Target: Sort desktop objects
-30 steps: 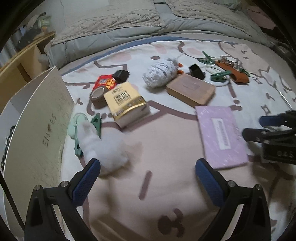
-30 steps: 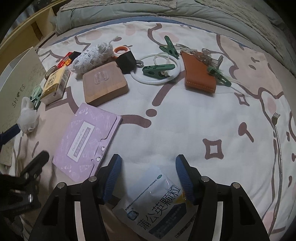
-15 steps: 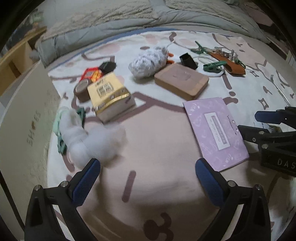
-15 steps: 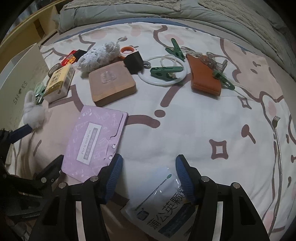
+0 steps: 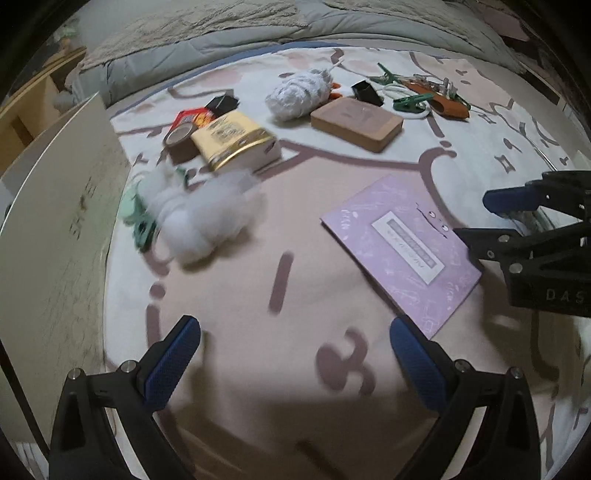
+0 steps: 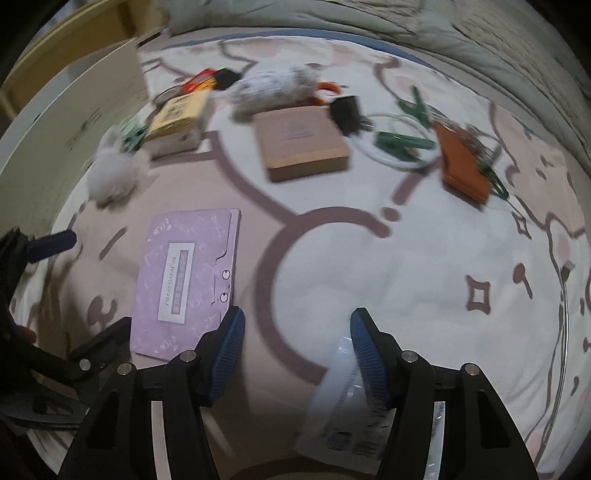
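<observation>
Patterned cream and pink bedspread (image 5: pixel 280 369), rumpled grey quilt (image 5: pixel 229 33) behind, wooden furniture (image 5: pixel 33 110) at left, dim indoor light

lilac card (image 5: pixel 402 246), possibly yellow box (image 5: pixel 232 139)

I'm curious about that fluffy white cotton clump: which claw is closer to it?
Left. The left claw hovers just below the cotton clump, slightly rightward. The right claw sits farther away, beyond the purple card.

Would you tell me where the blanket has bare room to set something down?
Free: the stretch between the cotton wad and the purple card. Crowded: the far row from the yellow box to the orange pouch.
</observation>
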`<state>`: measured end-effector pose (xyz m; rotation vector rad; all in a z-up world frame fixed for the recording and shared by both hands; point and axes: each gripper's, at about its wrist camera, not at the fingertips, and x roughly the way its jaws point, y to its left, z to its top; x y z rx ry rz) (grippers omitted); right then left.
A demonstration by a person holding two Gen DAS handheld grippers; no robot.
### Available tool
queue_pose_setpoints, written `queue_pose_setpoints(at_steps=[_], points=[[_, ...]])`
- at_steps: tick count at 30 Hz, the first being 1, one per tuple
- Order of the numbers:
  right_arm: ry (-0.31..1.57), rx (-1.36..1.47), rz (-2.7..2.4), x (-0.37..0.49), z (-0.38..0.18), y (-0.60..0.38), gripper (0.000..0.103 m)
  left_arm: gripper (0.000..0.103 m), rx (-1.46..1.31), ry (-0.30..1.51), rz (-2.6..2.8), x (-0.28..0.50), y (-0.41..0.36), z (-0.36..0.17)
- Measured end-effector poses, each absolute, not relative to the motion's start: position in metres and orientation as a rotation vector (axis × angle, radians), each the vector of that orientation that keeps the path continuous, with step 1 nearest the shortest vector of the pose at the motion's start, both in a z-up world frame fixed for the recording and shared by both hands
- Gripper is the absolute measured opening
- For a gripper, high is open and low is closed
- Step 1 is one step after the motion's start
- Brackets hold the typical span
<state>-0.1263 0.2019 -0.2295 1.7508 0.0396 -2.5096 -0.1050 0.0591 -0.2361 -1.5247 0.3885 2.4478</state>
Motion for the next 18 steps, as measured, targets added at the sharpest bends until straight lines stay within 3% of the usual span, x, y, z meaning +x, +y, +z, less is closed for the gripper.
queue_pose_setpoints(at_steps=[12, 18], points=[[0.114, 1.71, -2.446, -0.112, -0.23, 0.166, 0.062, 0.103, -1.573, 0.334, 2.403, -0.074, 0.031, -0.237], [0.053, 1.654, -2.515, -0.104, -0.216, 0.175, 0.062, 0.103, -1.49, 0.359, 2.346, -0.061, 0.035, -0.229]])
